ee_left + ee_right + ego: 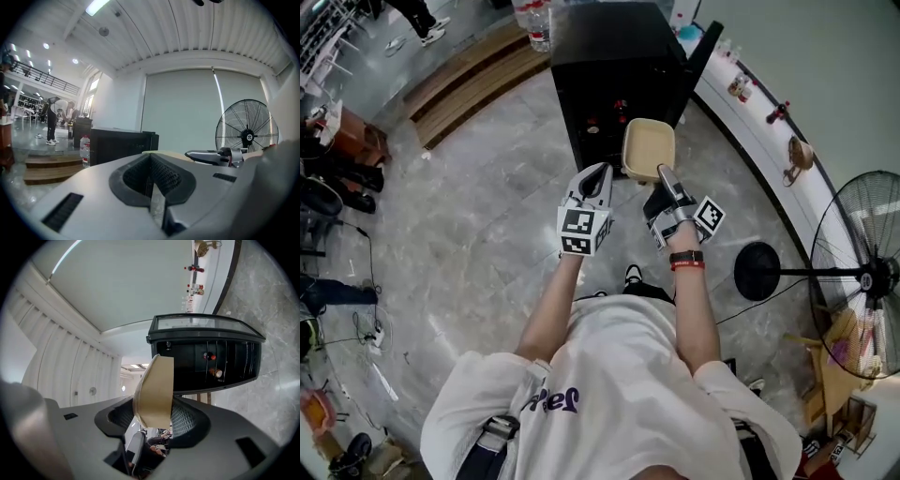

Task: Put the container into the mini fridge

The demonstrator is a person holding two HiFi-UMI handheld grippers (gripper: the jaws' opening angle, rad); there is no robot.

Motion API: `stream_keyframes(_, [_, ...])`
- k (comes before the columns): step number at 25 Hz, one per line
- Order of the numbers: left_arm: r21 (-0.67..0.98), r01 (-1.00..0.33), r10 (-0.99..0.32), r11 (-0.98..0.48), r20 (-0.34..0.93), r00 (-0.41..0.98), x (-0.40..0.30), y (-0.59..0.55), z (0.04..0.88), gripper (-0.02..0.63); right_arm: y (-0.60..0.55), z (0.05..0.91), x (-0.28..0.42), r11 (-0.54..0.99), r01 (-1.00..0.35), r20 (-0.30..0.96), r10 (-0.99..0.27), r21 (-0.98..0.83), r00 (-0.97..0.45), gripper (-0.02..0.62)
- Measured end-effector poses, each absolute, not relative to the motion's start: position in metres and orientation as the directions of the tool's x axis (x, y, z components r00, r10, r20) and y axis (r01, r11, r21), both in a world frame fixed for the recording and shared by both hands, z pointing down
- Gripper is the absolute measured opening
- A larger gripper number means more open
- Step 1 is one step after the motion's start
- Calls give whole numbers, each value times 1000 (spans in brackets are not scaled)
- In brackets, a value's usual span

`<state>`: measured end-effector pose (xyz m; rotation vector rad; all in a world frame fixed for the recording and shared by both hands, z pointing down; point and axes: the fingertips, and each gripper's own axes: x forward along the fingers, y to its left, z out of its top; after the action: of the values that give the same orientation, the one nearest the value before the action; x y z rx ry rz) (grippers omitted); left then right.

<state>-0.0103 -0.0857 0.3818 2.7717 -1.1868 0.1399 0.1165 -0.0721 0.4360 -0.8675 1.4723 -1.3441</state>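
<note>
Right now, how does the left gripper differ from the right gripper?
The right gripper is shut on the tan container; the left gripper is shut and empty. The right gripper's jaws stand apart around it; the left gripper's jaws touch. Both point toward the black mini fridge.

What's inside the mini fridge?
Inside the mini fridge: wire shelves and a few small red and orange items, too small to identify. The rest is too dark to see.
</note>
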Motion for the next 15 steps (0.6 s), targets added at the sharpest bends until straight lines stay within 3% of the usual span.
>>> stream_keyframes(15, [96,-812,-799,-576,142,584,4,-110,376,20,-123,431,117,150,107,-183,-869,-983,-460,236])
